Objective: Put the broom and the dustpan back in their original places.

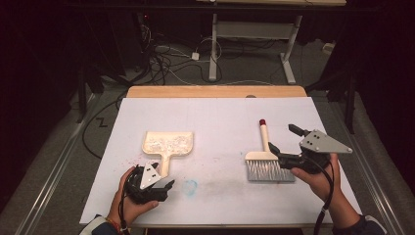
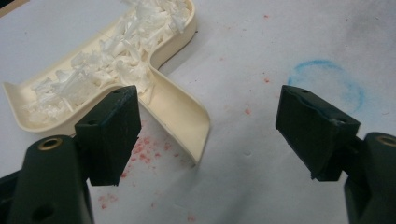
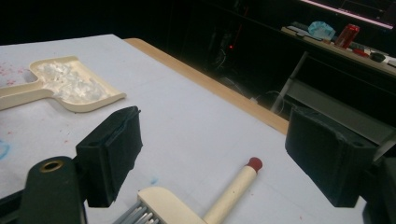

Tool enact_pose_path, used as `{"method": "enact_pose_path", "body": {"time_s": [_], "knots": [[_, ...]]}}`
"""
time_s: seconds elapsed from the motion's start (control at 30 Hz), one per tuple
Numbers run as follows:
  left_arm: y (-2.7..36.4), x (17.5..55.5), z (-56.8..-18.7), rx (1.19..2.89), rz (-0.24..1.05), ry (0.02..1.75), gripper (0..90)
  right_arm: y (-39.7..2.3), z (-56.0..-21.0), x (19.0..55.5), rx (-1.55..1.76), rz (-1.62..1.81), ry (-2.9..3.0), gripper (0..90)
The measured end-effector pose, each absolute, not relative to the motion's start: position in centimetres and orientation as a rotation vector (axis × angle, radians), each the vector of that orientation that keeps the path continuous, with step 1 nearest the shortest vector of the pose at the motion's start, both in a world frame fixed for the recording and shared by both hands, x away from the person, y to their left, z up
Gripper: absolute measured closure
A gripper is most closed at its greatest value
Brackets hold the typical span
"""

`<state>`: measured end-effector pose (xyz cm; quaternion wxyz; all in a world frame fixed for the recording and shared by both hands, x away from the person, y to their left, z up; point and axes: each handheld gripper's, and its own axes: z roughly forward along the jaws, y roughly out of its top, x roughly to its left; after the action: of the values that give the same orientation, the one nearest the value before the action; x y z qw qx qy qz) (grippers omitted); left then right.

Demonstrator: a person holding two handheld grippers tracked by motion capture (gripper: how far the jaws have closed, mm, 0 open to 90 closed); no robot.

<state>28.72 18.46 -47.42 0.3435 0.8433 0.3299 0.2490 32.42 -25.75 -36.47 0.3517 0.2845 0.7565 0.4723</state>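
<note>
White paper covers our counter (image 1: 215, 112), where both tongs gape empty, left tongs (image 1: 164, 188) by the shred-filled dustpan (image 1: 168, 143), right tongs (image 1: 284, 142) over the brush (image 1: 266, 164), which we judge next to grasp.

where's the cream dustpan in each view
High view: the cream plastic dustpan holding white shreds lies left of centre, its handle pointing at the left tool.
Left gripper view: the dustpan is at upper left, its handle running down beside the left jaw.
Right gripper view: the dustpan is far off at upper left.
Shared landmark: the white shreds heaped in the pan.
</note>
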Motion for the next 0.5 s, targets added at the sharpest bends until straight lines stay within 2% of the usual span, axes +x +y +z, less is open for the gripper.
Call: {"method": "enact_pose_path", "body": {"time_s": [0.5], "knots": [[18.4,28.5,-47.3,2.190,0.656,0.846,21.8,-27.8,-37.5,30.9,0.730,1.186,1.962,19.0]]}}
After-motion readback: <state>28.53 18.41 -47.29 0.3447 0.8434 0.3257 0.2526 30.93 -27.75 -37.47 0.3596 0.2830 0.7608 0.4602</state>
